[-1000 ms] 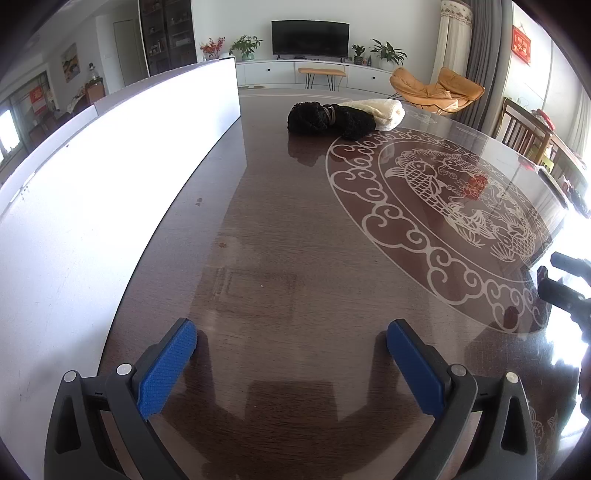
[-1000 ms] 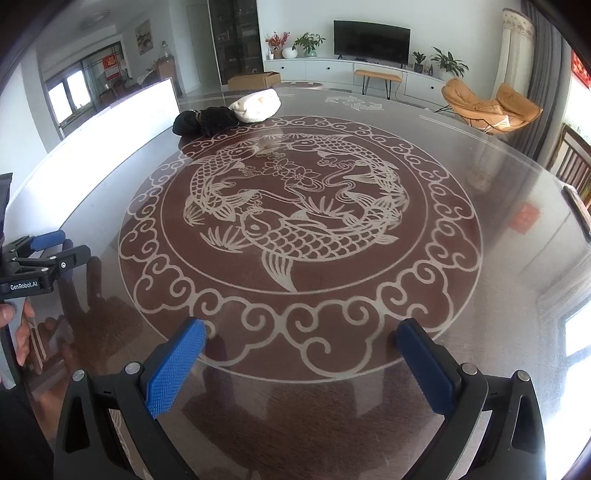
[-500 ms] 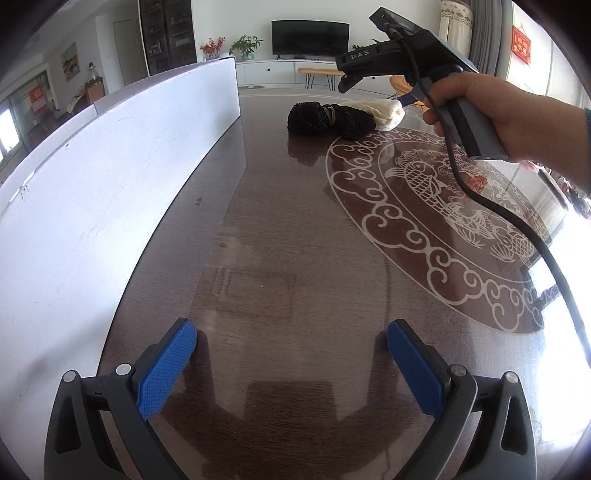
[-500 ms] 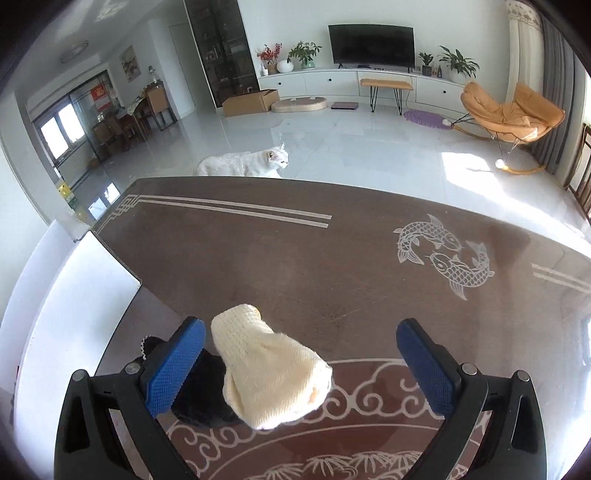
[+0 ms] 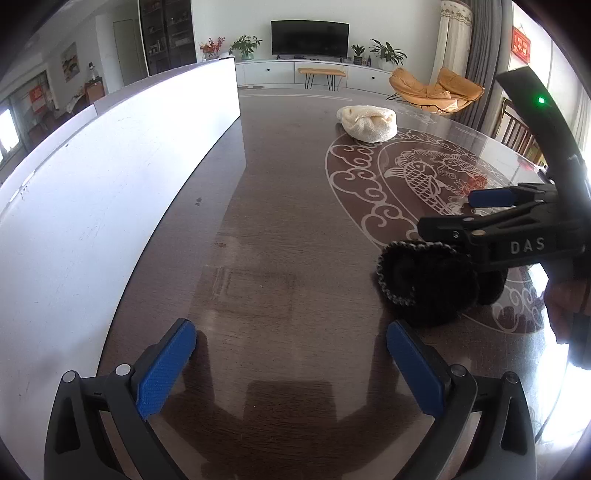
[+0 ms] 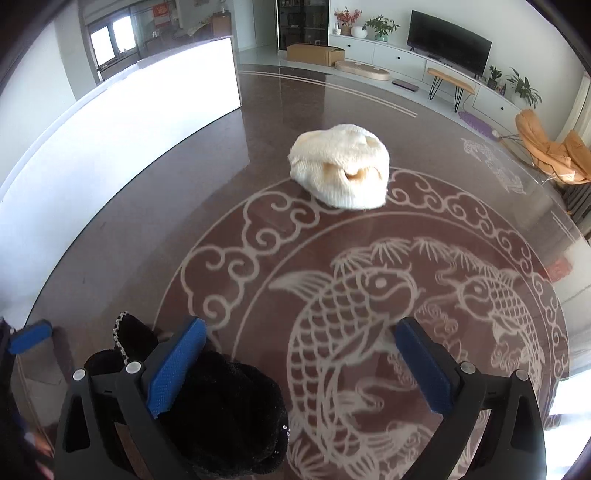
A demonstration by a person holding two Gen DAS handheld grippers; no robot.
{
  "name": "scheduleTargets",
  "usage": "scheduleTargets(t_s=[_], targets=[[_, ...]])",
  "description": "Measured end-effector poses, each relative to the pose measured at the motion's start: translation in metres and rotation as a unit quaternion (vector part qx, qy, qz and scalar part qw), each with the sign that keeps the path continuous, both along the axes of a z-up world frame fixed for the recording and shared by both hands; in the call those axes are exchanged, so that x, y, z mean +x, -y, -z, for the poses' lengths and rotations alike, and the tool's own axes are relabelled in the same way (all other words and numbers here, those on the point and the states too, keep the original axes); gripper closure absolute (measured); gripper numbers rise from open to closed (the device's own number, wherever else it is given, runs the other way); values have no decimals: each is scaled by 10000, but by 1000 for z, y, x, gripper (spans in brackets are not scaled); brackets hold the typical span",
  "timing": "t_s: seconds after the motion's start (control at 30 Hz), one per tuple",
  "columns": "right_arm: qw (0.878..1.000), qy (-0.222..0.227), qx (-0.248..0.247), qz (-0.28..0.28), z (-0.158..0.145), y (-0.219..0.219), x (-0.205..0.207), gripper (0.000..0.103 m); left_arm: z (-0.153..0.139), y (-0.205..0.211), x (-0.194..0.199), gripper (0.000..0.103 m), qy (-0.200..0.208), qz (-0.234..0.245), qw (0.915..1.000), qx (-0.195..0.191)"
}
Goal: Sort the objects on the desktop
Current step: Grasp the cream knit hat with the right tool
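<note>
Black hat (image 6: 221, 410) | beside my right gripper (image 6: 299, 373), jaws spread | left gripper (image 5: 291, 373) spread, idle | risk: seemingly off-centre, closing may snag only fabric

The only lettering that reads clearly is "DAS", in pale capitals on the black body of the right hand-held gripper (image 5: 476, 236) as seen from the left wrist view. A red hanging (image 5: 521, 46) on the far wall in that view carries gold characters, and a red sign (image 6: 165, 8) in the right wrist view carries marks too; both are too small to make out.
</note>
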State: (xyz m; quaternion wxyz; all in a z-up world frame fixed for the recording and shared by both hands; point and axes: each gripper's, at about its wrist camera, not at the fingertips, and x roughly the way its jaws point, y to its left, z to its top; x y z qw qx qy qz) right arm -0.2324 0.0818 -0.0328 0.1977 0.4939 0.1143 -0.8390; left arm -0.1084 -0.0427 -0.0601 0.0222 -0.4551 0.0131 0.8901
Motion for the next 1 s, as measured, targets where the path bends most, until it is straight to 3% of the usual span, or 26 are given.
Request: scheduleTargets(t_s=[0.1, 0.17, 0.23, 0.33, 0.5, 0.63, 0.67, 0.7, 0.73, 0.9, 1.0], targets=[[9984, 42, -498, 260, -7, -46, 37, 0, 0, 0, 0, 0, 0, 0, 10000, 1], [9949, -212, -835, 521, -22, -72, 43, 0, 0, 0, 0, 0, 0, 0, 10000, 1], [9914, -309, -1054, 709, -36, -88, 33, 0, 0, 0, 0, 0, 0, 1, 10000, 1], [9899, -13, -1257, 661, -45, -81, -5, 0, 0, 0, 0, 0, 0, 0, 10000, 1], [9951, 481, -681, 533, -33, -17, -73, 0, 0, 0, 0, 0, 1, 0, 10000, 6], [9968, 499, -86, 613, -24, 21, -119, 0, 0, 0, 0, 0, 1, -1, 10000, 15], [9962, 549, -22, 672, -20, 23, -126, 6, 0, 0, 0, 0, 1, -1, 10000, 18], [9956, 603, 11, 711, -16, 24, -130, 34, -1, 1, 1, 0, 0, -1, 10000, 19], [9951, 650, 47, 749, -11, 22, -131, 47, 0, 1, 1, 0, 0, -1, 10000, 19], [9970, 338, 35, 698, -13, -14, -98, 50, -1, 1, 2, 0, 0, -3, 10000, 19], [9974, 247, 127, 671, -13, -64, -54, 50, -1, 1, 2, 0, 0, -4, 10000, 18]])
